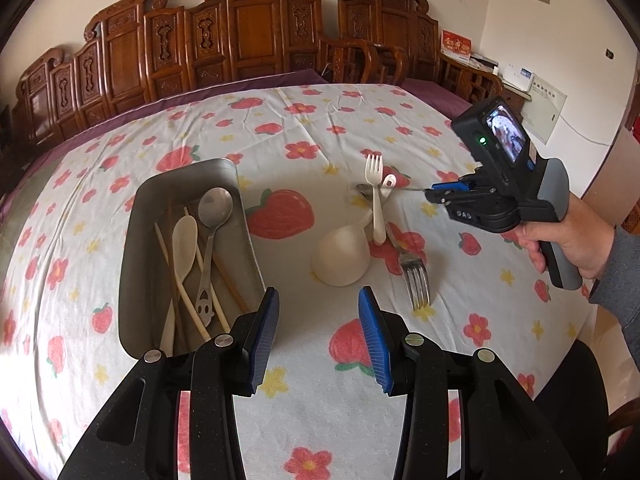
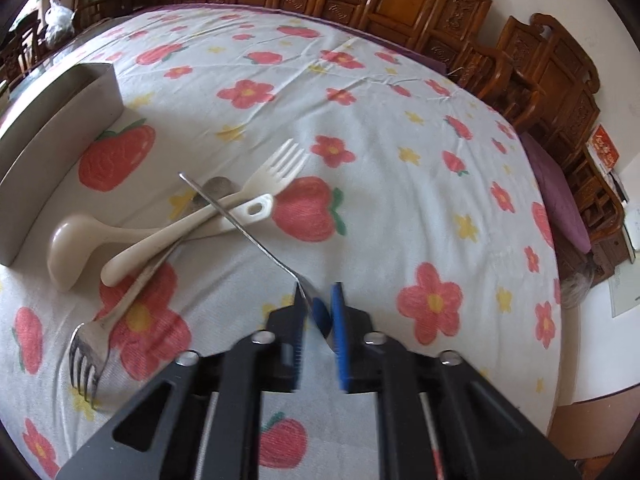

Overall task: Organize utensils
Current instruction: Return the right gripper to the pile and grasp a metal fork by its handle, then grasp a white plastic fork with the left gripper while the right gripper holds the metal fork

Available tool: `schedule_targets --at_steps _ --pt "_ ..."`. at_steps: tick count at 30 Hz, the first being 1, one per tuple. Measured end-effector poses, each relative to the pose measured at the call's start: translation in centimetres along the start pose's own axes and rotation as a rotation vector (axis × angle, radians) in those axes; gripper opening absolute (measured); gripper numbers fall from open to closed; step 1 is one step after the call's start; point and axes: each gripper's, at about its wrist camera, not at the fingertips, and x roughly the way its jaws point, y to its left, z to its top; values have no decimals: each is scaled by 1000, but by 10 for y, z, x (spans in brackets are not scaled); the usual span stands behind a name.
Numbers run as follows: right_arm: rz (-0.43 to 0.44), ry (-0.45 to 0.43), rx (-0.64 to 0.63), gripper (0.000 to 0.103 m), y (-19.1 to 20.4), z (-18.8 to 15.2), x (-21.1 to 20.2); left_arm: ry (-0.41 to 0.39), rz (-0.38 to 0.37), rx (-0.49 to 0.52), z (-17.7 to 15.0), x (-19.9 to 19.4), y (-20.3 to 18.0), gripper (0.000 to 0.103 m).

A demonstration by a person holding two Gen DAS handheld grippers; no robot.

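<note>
Covering the counter point(image 1: 320, 128), a strawberry-print cloth bears no readable writing. Left on it stands the steel tray point(image 1: 138, 240) holding spoons and chopsticks. Beside it lie a ladle point(image 1: 342, 256), forks and spoon. Left hand-held gripper point(image 1: 319, 314) gapes empty; right hand-held gripper point(image 2: 318, 320) pinches a metal utensil point(image 2: 240, 220).

My tray point(image 1: 140, 240) is dull brushed metal; the ladle point(image 1: 342, 258) matt cream plastic (smooth), on a soft printed cloth point(image 1: 320, 128).
</note>
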Motion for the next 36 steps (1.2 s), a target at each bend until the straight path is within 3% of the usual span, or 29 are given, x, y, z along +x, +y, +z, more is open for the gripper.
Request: schedule_targets --at_steps 8,18,30,36 --pt "84 -24 128 3 -11 -27 -34 2 -12 19 6 8 -15 39" --pt "126 -52 258 3 -15 -76 -73 37 -9 54 21 39 -37 39" --pt "163 -83 317 3 -39 -85 -78 102 -11 41 56 88 -54 39" --pt "177 -92 341 3 -48 -86 -80 128 -10 90 68 113 -71 39"
